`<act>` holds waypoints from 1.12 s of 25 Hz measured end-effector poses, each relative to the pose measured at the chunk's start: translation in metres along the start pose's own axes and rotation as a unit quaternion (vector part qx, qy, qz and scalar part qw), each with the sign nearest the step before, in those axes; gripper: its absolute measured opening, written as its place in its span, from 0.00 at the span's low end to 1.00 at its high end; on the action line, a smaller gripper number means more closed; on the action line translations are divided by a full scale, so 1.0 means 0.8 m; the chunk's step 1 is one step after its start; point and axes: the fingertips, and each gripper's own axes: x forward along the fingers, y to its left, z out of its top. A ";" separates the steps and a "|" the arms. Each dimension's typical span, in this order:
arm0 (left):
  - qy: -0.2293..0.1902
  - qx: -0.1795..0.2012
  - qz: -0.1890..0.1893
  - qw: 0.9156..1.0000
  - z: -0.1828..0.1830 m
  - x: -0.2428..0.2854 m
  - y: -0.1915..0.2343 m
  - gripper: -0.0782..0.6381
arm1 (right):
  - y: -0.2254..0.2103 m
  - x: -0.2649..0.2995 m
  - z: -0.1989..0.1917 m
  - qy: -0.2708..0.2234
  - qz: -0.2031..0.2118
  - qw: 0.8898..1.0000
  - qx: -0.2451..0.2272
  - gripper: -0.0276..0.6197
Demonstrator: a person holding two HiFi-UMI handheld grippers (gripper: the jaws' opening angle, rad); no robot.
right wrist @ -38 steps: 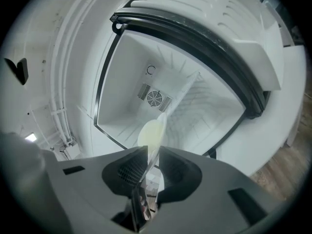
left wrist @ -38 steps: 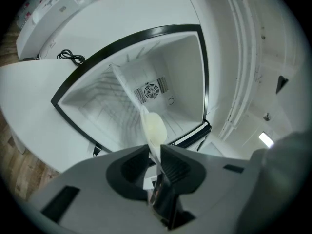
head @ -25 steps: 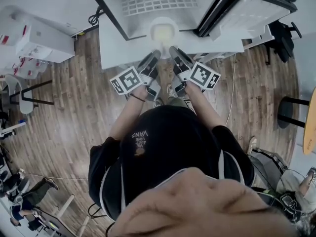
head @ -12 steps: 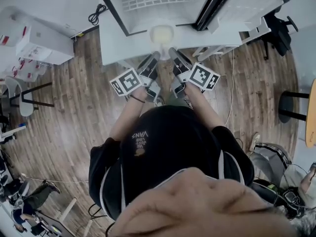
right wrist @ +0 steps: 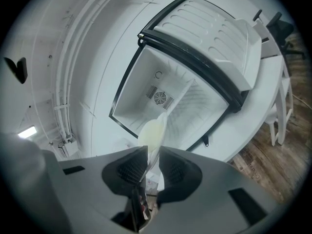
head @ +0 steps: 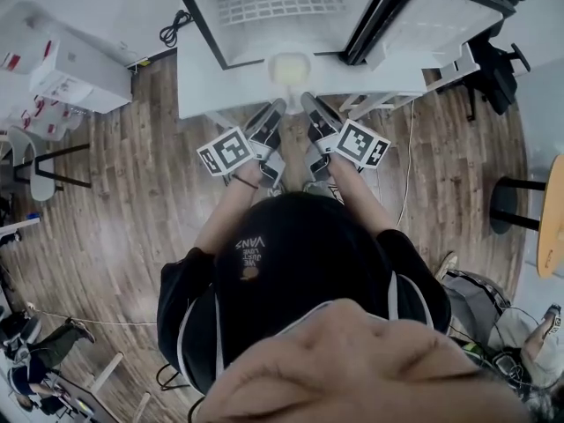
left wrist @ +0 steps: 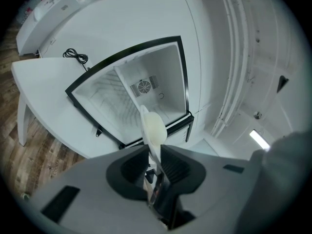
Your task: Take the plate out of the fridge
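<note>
A pale cream plate (head: 289,67) hangs just in front of the open white fridge (head: 291,7), over the white table (head: 198,86). It is held between my two grippers. My left gripper (head: 275,108) is shut on its near-left rim, and my right gripper (head: 308,104) on its near-right rim. In the left gripper view the plate (left wrist: 152,128) stands edge-on, and the left gripper (left wrist: 155,152) clamps its rim. The right gripper view shows the same: the plate (right wrist: 152,133) pinched in the right gripper (right wrist: 150,160). Behind it the fridge (right wrist: 165,94) shows no contents.
The fridge door (head: 432,20) stands swung open to the right. A black cable (head: 172,29) lies at the table's back left. A white cabinet (head: 75,69) stands at left, a round stool (head: 511,210) and a dark chair (head: 498,69) at right, on wooden floor.
Both grippers have drawn the plate a little away from the fridge opening, toward the person. Their hold on the rim is unchanged.
</note>
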 end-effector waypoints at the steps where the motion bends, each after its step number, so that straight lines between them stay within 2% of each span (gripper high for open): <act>1: -0.002 -0.002 0.000 1.000 -0.002 0.001 -0.001 0.22 | 0.000 -0.001 0.001 0.002 0.001 1.000 -0.002 0.16; 17: -0.020 -0.005 0.015 1.000 -0.029 0.008 -0.015 0.22 | -0.011 -0.028 0.009 0.021 0.012 1.000 -0.004 0.16; 28: -0.028 -0.006 0.023 0.999 -0.031 0.006 -0.016 0.22 | -0.010 -0.028 0.008 0.031 0.017 0.999 -0.009 0.16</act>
